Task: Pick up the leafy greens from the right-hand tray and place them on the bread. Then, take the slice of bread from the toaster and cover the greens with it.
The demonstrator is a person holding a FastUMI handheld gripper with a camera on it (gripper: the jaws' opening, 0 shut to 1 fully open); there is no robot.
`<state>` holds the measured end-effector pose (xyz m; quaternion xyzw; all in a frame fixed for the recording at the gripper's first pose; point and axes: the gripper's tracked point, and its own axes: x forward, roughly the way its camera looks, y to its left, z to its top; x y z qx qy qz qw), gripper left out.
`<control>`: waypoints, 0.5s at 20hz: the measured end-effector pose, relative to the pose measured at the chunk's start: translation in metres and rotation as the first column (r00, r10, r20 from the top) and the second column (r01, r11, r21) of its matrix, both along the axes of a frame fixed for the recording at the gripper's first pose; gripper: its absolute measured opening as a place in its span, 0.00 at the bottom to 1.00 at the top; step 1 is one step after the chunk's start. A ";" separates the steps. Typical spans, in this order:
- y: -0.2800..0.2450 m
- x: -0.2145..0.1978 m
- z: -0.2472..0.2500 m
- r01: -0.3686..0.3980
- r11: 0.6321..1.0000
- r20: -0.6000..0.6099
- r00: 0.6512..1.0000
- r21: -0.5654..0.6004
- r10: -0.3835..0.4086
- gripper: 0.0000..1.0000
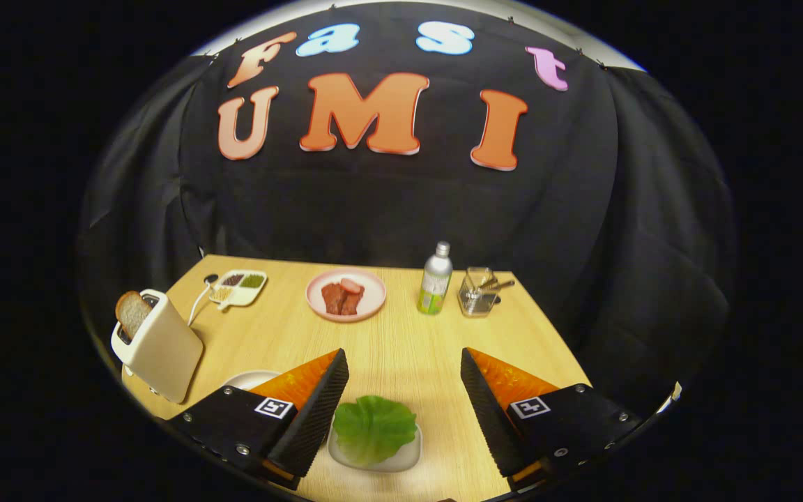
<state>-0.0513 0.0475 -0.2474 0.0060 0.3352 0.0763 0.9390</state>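
Note:
The leafy greens [374, 427] lie on a small white tray [408, 457] between my two fingers, closer to the left one. My gripper [405, 359] is open wide above the wooden table [401, 341], and neither finger touches the greens. A cream toaster [158, 346] stands to the left of the fingers with a slice of bread [132, 312] sticking up out of its slot. A white plate [249, 378] peeks out just behind the left finger; what lies on it is hidden.
Beyond the fingers sits a pink plate [346, 295] with sliced meat. To its right stand a green-labelled bottle [435, 279] and a clear container [478, 291] with a utensil. A white divided condiment dish [238, 286] sits at the far left.

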 end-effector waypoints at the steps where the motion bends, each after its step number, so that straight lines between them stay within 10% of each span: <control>1: 0.004 -0.005 -0.010 -0.016 1.000 -0.031 0.999 0.005 0.016 0.97; 10: 0.028 -0.046 -0.114 -0.057 0.998 -0.361 0.931 0.019 0.060 0.96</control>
